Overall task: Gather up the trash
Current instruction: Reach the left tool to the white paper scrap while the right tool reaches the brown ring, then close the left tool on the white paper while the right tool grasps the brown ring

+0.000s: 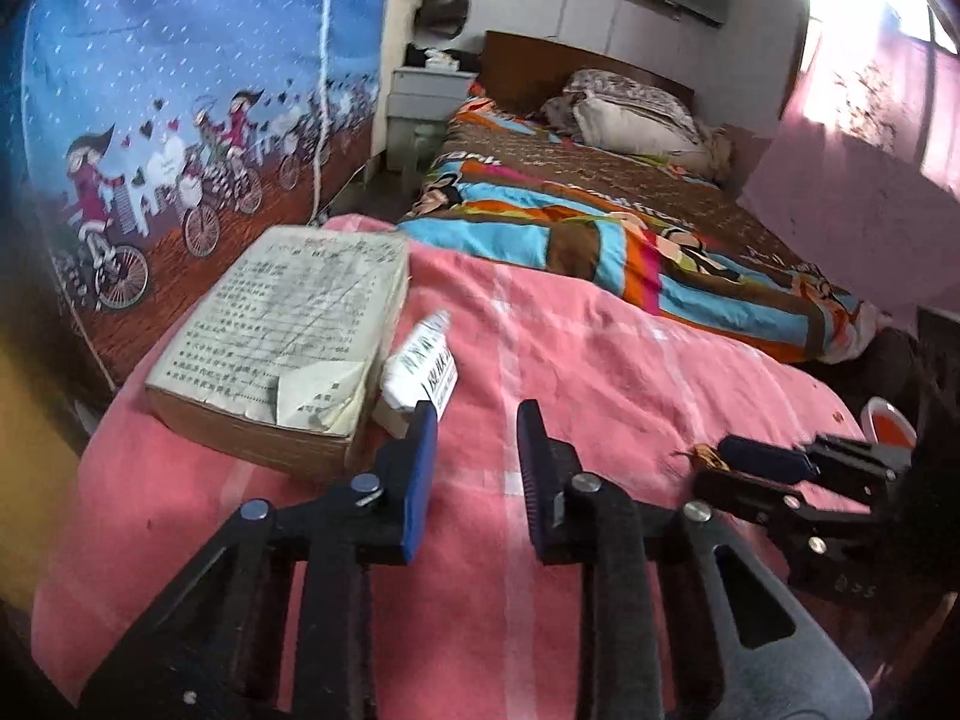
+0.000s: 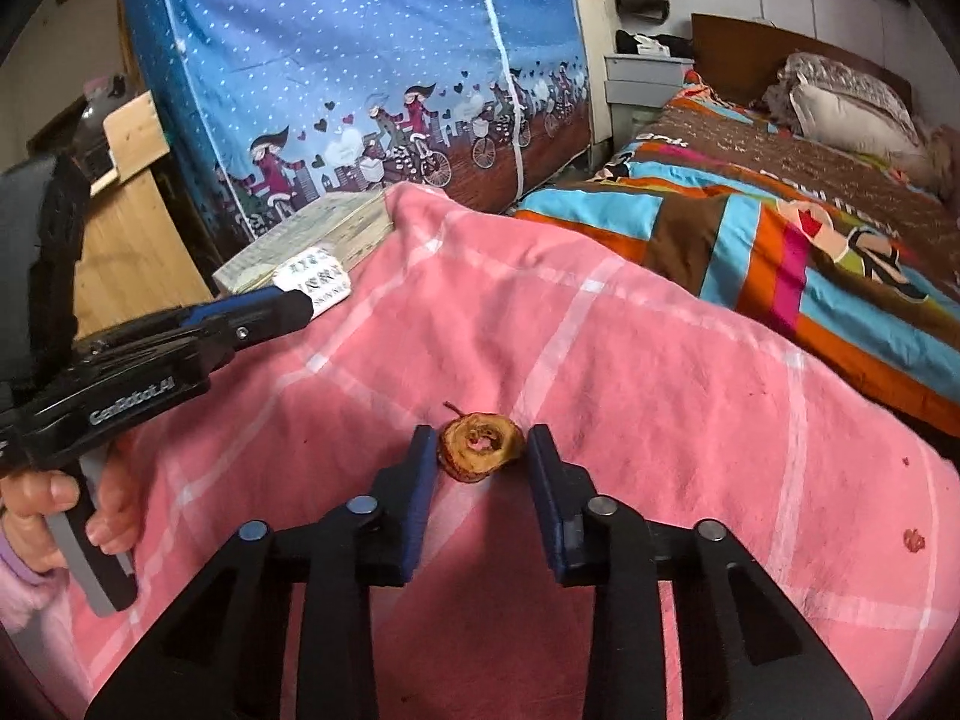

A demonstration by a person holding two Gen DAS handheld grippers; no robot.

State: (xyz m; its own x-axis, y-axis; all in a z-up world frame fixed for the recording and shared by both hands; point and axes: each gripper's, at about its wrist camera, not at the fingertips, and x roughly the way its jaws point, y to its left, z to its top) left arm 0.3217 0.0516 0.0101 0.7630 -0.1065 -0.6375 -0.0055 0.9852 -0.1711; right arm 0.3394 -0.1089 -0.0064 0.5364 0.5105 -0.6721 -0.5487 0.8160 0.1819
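Note:
A browned apple core [image 2: 480,447] with a stem lies on the pink checked blanket [image 2: 630,372]. It sits between the fingertips of my right gripper [image 2: 481,441], whose jaws stand close on either side; a thin gap shows at the right pad. In the left wrist view the right gripper [image 1: 717,459] lies low on the blanket with the core [image 1: 702,457] at its tips. A white printed tube [image 1: 420,366] rests against an old book [image 1: 282,342]. My left gripper [image 1: 478,420] is open over bare blanket, its left fingertip touching the tube's near end.
The book [image 2: 312,234] and the tube [image 2: 315,285] lie at the blanket's left edge, beside a blue fabric wardrobe [image 2: 360,60]. A striped quilt [image 1: 600,228] covers the bed beyond. A red and white bowl [image 1: 888,426] sits low on the right. A hand [image 2: 36,504] grips the left gripper's handle.

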